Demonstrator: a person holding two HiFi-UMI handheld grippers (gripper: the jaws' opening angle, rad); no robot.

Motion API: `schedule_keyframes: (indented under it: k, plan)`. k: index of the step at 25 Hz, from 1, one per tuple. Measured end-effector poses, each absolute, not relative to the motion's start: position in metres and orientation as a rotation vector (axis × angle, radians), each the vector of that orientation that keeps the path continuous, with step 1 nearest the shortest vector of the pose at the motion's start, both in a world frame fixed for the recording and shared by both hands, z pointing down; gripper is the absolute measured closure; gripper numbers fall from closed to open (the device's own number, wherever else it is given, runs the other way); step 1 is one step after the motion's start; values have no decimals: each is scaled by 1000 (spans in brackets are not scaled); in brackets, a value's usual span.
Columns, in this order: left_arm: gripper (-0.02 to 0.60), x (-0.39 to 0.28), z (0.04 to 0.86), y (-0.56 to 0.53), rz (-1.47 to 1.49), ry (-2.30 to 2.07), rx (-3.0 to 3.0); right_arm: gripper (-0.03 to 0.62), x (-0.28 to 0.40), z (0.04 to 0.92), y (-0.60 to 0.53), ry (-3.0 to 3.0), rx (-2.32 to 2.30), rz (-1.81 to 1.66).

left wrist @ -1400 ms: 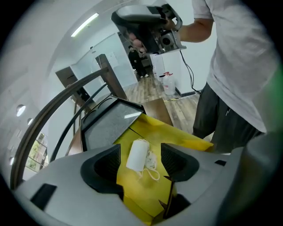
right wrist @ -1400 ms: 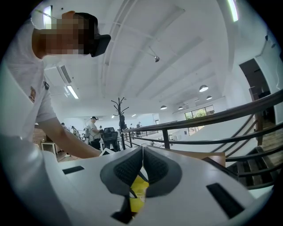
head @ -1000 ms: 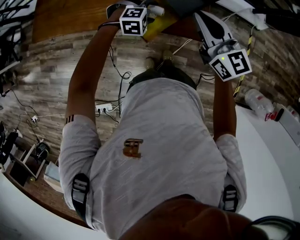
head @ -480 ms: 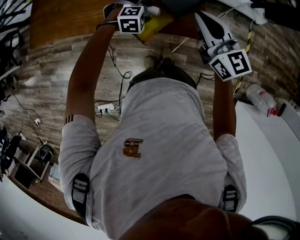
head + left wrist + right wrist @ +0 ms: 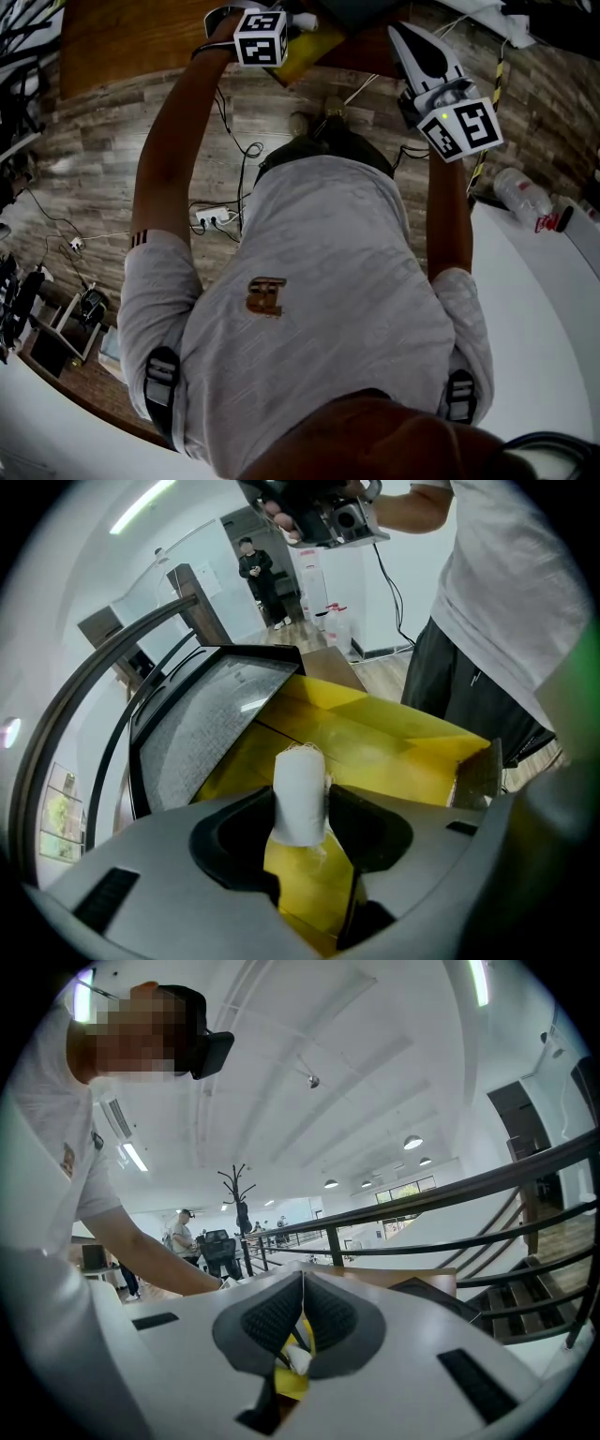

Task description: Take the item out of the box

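In the left gripper view an open yellow box [image 5: 384,747] lies just beyond my left gripper [image 5: 300,803]. A white roll [image 5: 299,794] stands upright between the black pads, which touch it on both sides as the jaws are closing. From the head view this gripper [image 5: 298,22] reaches over the yellow box [image 5: 314,49] at the top. My right gripper [image 5: 405,33] is held up to the right of the box, apart from it. In its own view the right gripper [image 5: 302,1277] has its pads meeting, and a strip of the yellow box [image 5: 292,1382] shows through the gap below them.
A person's back and arms fill the middle of the head view. On the plank floor lie cables and a power strip [image 5: 208,217]. A plastic bottle [image 5: 516,197] rests by the white curved tabletop [image 5: 548,319]. A wooden table [image 5: 122,37] stands at the top left. Another person [image 5: 255,562] stands far off.
The left gripper has shifted slightly up and to the left over the box. The right gripper has hardly moved.
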State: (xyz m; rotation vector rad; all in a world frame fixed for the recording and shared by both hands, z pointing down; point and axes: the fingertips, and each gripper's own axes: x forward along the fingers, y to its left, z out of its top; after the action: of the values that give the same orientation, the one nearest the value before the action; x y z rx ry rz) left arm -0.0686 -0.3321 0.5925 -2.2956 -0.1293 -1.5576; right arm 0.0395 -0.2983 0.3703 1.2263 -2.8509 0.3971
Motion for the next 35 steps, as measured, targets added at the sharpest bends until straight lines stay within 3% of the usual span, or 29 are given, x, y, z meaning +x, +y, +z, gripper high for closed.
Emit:
schedule_keyframes:
  k: [16,35]
  plan:
    - [390,-63,555,-327,-1357,192,-2539,562,35,365,-292,-2884,1186,383]
    - [391,-53,385,-309,-459,789,-2887,562,9,336,-284,-2960,1084,324]
